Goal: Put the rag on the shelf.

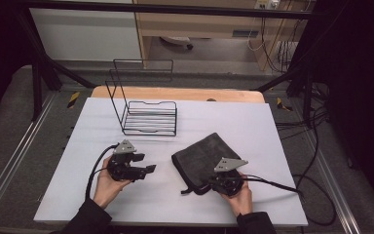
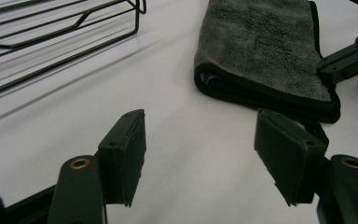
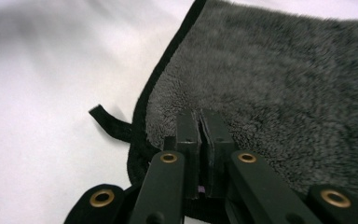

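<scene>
A folded grey plush towel [image 1: 204, 160] lies on the white table sheet [image 1: 253, 126], toward its right front. Behind and left of the towel stands a black wire rack [image 1: 146, 109]. The left gripper [image 1: 143, 163] sits left of the towel, while the right gripper [image 1: 213, 181] is at its front corner.

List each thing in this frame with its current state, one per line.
Towel: folded, flat on the table, near edge pinched.
Wire rack: empty, upright, apart from the towel.
Left tongs: open, empty, above bare table beside the towel.
Right tongs: shut on the towel's near edge.
Towel loop: loose, flat on the table.
</scene>
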Action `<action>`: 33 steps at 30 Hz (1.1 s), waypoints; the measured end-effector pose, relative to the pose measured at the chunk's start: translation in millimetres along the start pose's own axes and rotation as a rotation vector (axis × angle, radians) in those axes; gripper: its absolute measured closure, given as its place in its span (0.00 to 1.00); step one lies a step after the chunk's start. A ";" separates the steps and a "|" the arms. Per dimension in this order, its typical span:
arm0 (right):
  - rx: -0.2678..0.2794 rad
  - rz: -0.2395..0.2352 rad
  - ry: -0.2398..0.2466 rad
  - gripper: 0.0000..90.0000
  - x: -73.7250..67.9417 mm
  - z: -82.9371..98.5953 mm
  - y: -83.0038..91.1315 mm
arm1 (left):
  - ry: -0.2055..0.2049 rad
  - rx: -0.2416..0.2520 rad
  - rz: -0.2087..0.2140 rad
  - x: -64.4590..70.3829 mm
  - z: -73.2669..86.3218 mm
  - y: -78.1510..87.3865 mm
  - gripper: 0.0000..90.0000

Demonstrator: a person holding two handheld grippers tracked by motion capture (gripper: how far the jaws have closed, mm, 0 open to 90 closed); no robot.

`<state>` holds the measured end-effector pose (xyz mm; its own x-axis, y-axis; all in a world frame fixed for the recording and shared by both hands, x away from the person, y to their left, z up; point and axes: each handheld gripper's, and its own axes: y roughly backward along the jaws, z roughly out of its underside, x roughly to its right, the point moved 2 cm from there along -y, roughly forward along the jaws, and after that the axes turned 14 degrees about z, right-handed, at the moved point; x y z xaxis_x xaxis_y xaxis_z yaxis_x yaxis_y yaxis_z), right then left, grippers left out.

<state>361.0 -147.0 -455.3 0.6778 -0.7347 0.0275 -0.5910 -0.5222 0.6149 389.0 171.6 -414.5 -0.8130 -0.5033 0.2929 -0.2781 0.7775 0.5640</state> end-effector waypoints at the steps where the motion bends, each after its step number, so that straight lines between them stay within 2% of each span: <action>1: 0.007 -0.002 0.004 0.97 0.9 -1.3 3.1 | 0.000 0.001 0.004 0.6 -2.2 -1.4 0.39; 4: 0.011 0.004 0.013 0.97 4.1 -3.4 11.4 | 0.002 0.006 0.007 1.5 -6.8 -4.5 0.42; 6: -0.006 0.005 0.026 0.97 5.6 -2.4 13.7 | 0.007 0.009 0.005 1.9 -11.3 -8.0 0.43; 8: -0.024 -0.001 0.020 0.96 6.6 0.3 12.4 | 0.015 0.007 0.003 1.9 -18.6 -16.1 0.45; 10: -0.039 0.005 0.018 0.88 6.8 2.4 8.9 | 0.019 0.003 -0.001 1.8 -21.0 -19.8 0.46; 11: -0.044 -0.001 0.012 0.82 6.5 2.8 7.2 | 0.021 -0.012 -0.010 0.8 -25.9 -28.0 0.47; 13: -0.031 -0.009 -0.002 0.72 6.3 2.0 6.3 | 0.022 -0.019 -0.014 0.1 -28.2 -32.5 0.48; 14: -0.018 -0.005 -0.005 0.68 6.9 1.0 7.5 | 0.031 -0.033 -0.017 -1.8 -32.5 -42.1 0.49; 15: -0.006 0.008 -0.011 0.62 8.0 -0.1 9.4 | 0.035 -0.041 -0.020 -2.9 -34.4 -47.1 0.49; 17: 0.014 0.035 -0.016 0.59 13.1 -1.4 13.4 | 0.043 -0.061 -0.020 -4.7 -37.3 -57.7 0.50; 19: 0.035 0.060 -0.051 0.56 21.7 -0.6 17.1 | 0.046 -0.075 -0.023 -5.5 -38.5 -63.0 0.51; 20: 0.038 0.077 -0.069 0.55 27.4 0.4 19.3 | 0.043 -0.102 -0.025 -7.3 -40.2 -72.8 0.52; 21: 0.043 0.100 -0.091 0.53 33.6 1.3 21.5 | 0.044 -0.106 -0.024 -7.6 -40.8 -77.0 0.53; 24: 0.053 0.179 -0.152 0.53 53.5 4.9 27.4 | 0.046 -0.110 -0.011 -9.8 -41.4 -87.6 0.57; 26: 0.040 0.236 -0.180 0.53 65.6 6.9 28.3 | 0.047 -0.128 -0.007 -11.2 -39.4 -94.7 0.59; 28: 0.033 0.280 -0.183 0.53 74.9 9.1 26.8 | 0.053 -0.147 -0.003 -13.9 -36.4 -99.7 0.60; 29: 0.026 0.297 -0.191 0.54 78.4 10.5 25.4 | 0.061 -0.150 0.012 -14.9 -35.2 -101.3 0.64; 31: 0.022 0.306 -0.193 0.56 81.9 11.8 23.9 | 0.068 -0.152 0.025 -15.1 -34.5 -102.6 0.70; 33: 0.012 0.355 -0.213 0.59 92.8 13.2 19.9 | 0.039 -0.169 0.023 -13.0 -33.6 -103.8 0.73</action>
<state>406.4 -231.3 -450.9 0.3257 -0.9428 0.0714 -0.7777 -0.2241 0.5873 445.7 84.8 -450.9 -0.7966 -0.5028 0.3357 -0.1664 0.7162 0.6778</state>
